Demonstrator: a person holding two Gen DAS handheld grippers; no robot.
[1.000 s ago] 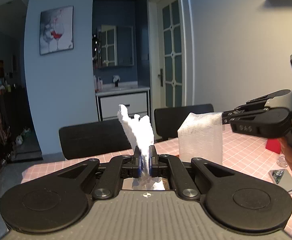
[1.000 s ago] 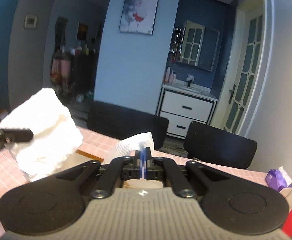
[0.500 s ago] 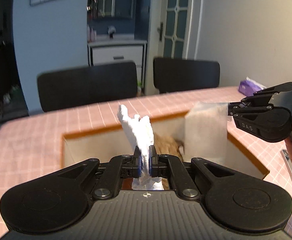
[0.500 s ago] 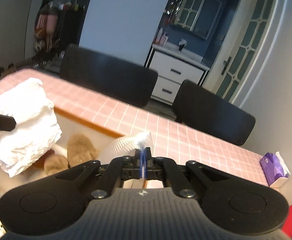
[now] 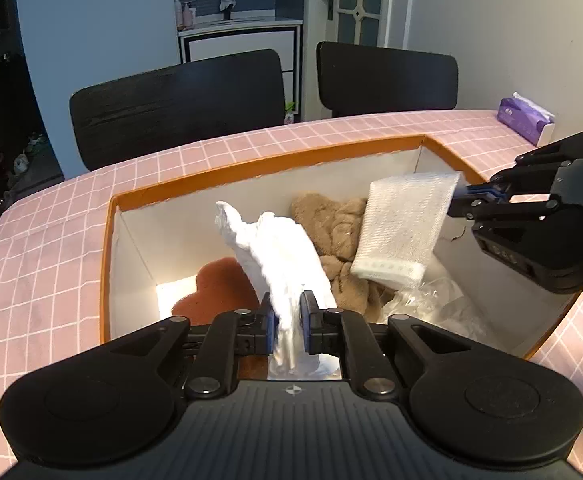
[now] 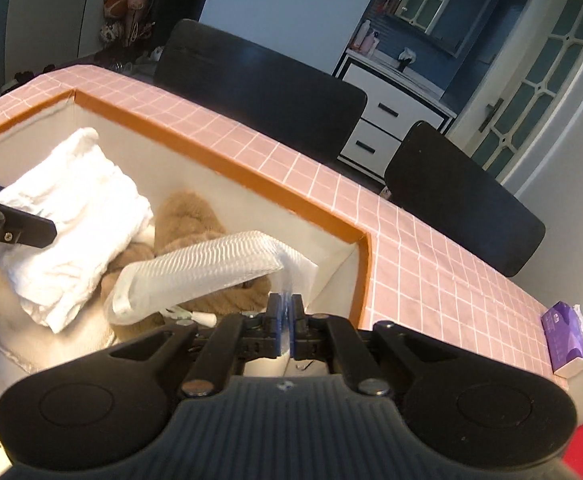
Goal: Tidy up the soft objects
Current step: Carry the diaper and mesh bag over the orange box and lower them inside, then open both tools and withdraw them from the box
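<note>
In the left wrist view, the left hand-held gripper (image 5: 288,322) at bottom centre is clenched on a crumpled white cloth (image 5: 279,256), held up over the open box (image 5: 251,168) that fills the middle of the frame on the pink checked worktop (image 5: 43,248). At right of that frame, the right hand-held gripper (image 5: 457,196) is clenched on the corner of a white waffle towel (image 5: 403,228), which hangs inside the box above a tan plush (image 5: 331,224), with a brown pad (image 5: 215,284) at lower left on the box floor. In the right wrist view the towel (image 6: 199,272) runs left from the closed right hand-held gripper (image 6: 286,316), the cloth (image 6: 75,220) sits at left, and a purple tissue pack (image 6: 567,336) lies at the worktop's right edge.
</note>
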